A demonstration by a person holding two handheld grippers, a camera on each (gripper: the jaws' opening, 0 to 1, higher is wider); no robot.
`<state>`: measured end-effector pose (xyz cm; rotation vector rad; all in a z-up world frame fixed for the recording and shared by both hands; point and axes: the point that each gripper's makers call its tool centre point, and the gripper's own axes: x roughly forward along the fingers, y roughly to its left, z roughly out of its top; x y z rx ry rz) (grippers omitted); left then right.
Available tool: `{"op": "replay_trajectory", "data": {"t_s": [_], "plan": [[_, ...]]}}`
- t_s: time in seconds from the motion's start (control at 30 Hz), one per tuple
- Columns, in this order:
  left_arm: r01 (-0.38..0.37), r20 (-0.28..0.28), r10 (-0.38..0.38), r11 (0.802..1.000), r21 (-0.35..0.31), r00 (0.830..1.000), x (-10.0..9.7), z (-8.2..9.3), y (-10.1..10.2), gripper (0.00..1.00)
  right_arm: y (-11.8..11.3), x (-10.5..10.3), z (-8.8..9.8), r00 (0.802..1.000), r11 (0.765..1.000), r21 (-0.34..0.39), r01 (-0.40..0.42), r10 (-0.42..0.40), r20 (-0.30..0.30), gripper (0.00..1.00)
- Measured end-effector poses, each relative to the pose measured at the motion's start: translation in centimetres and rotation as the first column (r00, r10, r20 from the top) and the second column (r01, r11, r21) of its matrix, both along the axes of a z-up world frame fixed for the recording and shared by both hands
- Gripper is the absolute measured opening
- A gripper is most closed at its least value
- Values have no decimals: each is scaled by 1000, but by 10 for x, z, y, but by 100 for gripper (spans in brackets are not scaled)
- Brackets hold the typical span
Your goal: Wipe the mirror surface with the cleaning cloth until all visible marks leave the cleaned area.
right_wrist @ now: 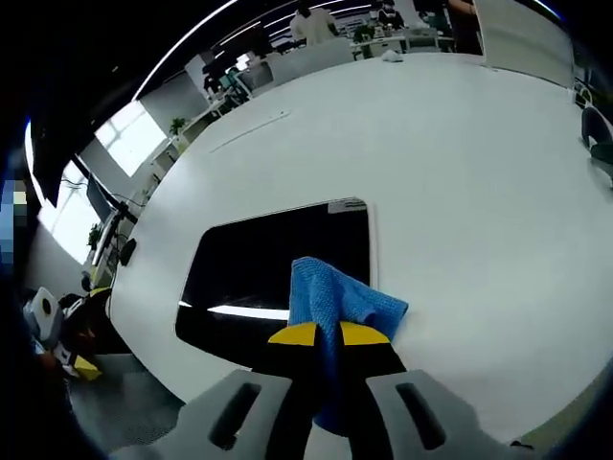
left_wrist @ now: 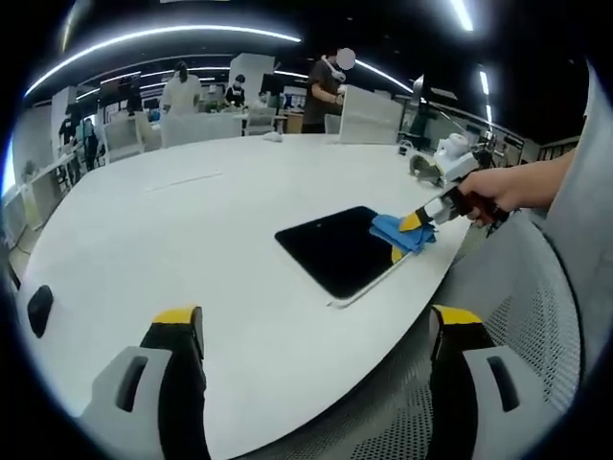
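The mirror [right_wrist: 278, 273] lies flat on the white bench [right_wrist: 460, 172], a dark rectangular pane near the bench's curved edge. In the left gripper view its long axis [left_wrist: 347, 251] runs from the middle of the bench out toward the rim beside the mesh chair [left_wrist: 522, 307]. The blue cleaning cloth [right_wrist: 335, 302] rests on the pane at the corner closest to the right tool [right_wrist: 329, 335], whose yellow-tipped jaws are pinched together on it, so that the cloth sticks out ahead of the tips and drapes onto the glass. In the left gripper view the same cloth [left_wrist: 400, 232] sits at the mirror's right end, with the right tool [left_wrist: 421, 222] and the hand [left_wrist: 508, 190] holding it reaching in from the right.

What the next stroke turns on is this: nearly the whole unwiped pane lies forward and to the left of the cloth as the right tool looks at it, so the wipe probably has to travel away from that tool, along the mirror's length toward its far edge. Whether marks remain on the glass is hard to judge; the surface reads as black with one bright ceiling reflection, and smudges would be too faint to see here.

The left tool [left_wrist: 316, 331] hangs well apart from the mirror, over the near bench edge, jaws spread wide with nothing between them. The right tool is plainly the nearer one. People stand at desks far behind.
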<state>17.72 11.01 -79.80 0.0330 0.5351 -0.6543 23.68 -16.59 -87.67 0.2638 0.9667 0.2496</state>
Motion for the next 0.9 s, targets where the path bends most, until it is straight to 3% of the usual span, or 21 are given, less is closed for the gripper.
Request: {"op": "replay_trajectory", "data": {"t_s": [0.33,0.9], "plan": [[3,-2,-3,1000,1,1000,0,-2,1,98,-2,-12,-1,999,1000,8,10,-10,-34,1],[7,-9,-7,1000,0,1000,0,-3,1,97,6,-10,-1,999,1000,8,21,-21,-43,1]]}}
